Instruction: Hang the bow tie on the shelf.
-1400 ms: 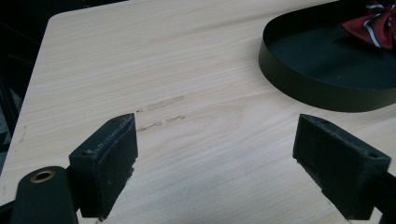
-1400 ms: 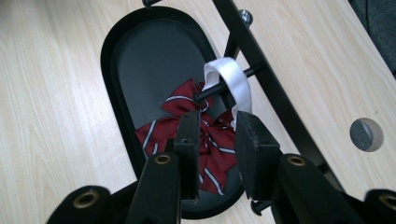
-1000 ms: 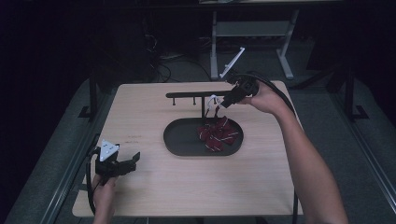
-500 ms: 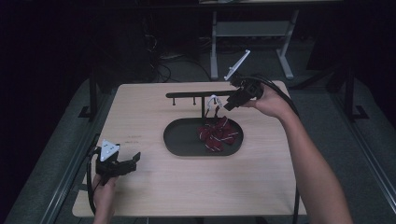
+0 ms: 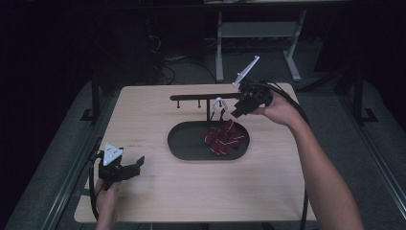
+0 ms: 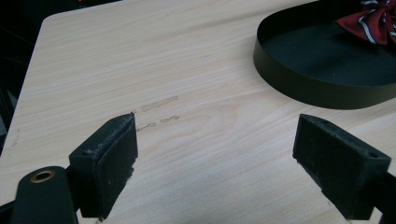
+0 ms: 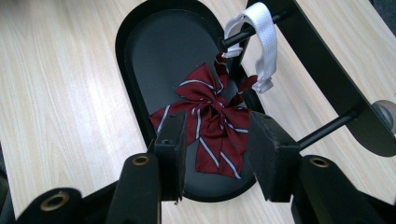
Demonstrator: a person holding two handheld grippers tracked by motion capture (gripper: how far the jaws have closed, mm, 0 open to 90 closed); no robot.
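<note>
We are holding the right tongs (image 5: 238, 111) up in the upper right of the high view, just beside the right end of the black rack (image 5: 201, 97). Their jaws have just been opening and are standing released, with nothing pressed between the pads. In the right gripper view the right tongs (image 7: 215, 140) are looking down on the red striped bow tie (image 7: 210, 126), which is showing through the gap between the jaws but lying well below them. The bow tie is resting in the black oval tray (image 7: 140, 60), while its white strap (image 7: 261, 37) is looping over a peg of the rack in the upper right of that frame.

We are keeping the left tongs (image 5: 134, 167) low at the lower left of the high view, over bare table (image 5: 191, 191), jaws spread wide and empty. In the left gripper view the tray (image 6: 299, 84) is sitting in the upper right, with the bow tie (image 6: 373, 18) at its far corner, well apart from the left tongs (image 6: 215, 158).
</note>
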